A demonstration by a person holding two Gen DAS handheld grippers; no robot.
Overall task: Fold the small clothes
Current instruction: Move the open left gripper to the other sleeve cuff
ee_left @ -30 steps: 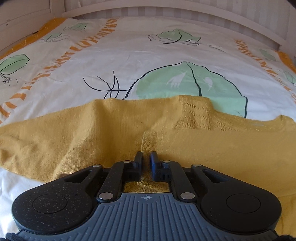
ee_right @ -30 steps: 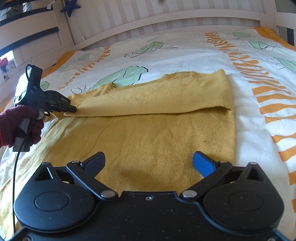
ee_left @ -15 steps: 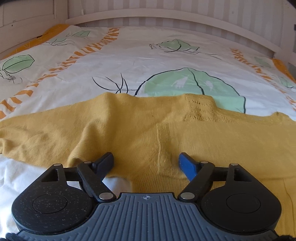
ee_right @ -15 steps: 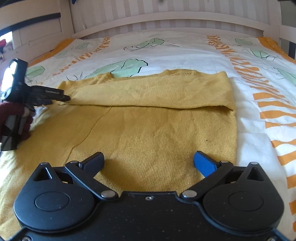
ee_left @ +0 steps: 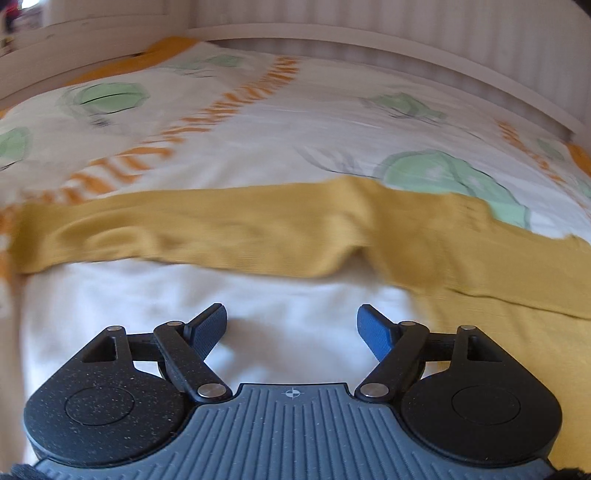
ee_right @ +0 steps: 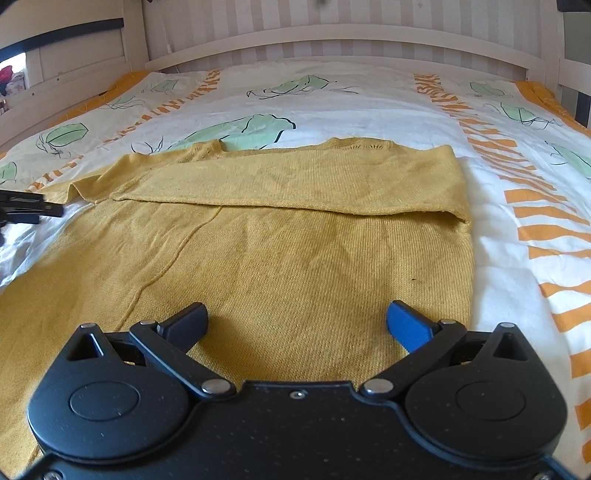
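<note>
My left gripper (ee_left: 291, 326) has its fingers spread wide with nothing between them, hovering over bare white duvet cover (ee_left: 295, 110); its view is smeared by motion blur. Just beyond its fingertips the mustard-yellow knitted sweater (ee_left: 461, 243) stretches across the frame, one long sleeve (ee_left: 166, 232) running out to the left and the body spreading off to the right. My right gripper (ee_right: 297, 319) is likewise spread apart and holds nothing, poised low over the sweater's body (ee_right: 295, 266) near its lower hem. From here I see the garment lying flat on the bed, with its right side folded in across the chest so that a straight knitted edge (ee_right: 280, 205) runs crosswise over the body; the neckline (ee_right: 360, 144) shows at the far end. A thin ridge in the knit (ee_right: 177, 251) curves down the left half. At the far left edge of this view the dark tip of my left gripper (ee_right: 26, 210) sits just beside the sleeve's near edge. The cover (ee_right: 369, 103) around the sweater carries green leaves and orange dashed stripes, and a white slatted bed frame (ee_right: 332, 35) closes the far side.
</note>
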